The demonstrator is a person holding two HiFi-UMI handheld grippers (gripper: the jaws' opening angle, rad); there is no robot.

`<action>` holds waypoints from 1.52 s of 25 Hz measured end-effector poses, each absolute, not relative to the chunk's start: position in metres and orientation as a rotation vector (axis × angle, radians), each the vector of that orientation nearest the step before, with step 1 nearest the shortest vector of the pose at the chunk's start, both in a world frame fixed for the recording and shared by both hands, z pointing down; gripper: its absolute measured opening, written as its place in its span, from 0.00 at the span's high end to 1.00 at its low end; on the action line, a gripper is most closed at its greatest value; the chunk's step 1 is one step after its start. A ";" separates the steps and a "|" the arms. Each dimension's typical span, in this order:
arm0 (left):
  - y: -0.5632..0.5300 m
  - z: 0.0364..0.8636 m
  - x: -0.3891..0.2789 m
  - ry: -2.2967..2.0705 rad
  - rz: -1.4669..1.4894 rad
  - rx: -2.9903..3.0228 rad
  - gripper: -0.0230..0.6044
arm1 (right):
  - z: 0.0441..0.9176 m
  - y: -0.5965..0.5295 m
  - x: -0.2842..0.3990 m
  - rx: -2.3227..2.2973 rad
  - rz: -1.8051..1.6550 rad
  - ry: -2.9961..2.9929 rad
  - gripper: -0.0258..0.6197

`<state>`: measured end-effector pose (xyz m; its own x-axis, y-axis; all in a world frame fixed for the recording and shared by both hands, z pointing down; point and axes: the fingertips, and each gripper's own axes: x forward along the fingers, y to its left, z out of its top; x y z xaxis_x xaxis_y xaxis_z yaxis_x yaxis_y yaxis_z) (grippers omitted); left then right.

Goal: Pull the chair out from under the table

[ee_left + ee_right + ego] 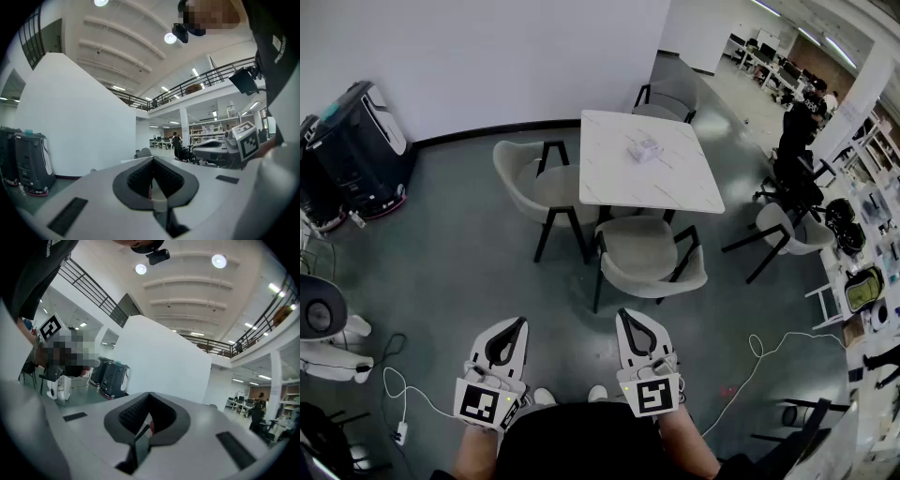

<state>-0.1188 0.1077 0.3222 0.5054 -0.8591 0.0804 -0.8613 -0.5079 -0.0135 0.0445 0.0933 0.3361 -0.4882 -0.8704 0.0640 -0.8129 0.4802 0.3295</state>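
Observation:
A white square table (680,192) stands in the middle of the room with a small white object (645,148) on it. The near beige chair (652,258), on black legs, is tucked partly under the table's front edge, its back toward me. My left gripper (517,324) (152,161) and right gripper (625,315) (149,397) are held side by side low in the head view, well short of that chair. Both point level, and each has its jaws shut with nothing between them.
Another beige chair (534,183) sits at the table's left side and one (670,92) at its far side. A black machine (356,141) stands by the left wall. Cables (394,394) lie on the floor. A person in black (797,122) stands far right near another chair (787,230).

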 end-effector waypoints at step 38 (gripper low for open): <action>0.031 0.378 -0.033 -1.584 0.375 2.596 0.96 | 0.403 0.026 0.124 1.204 -0.328 -2.402 0.94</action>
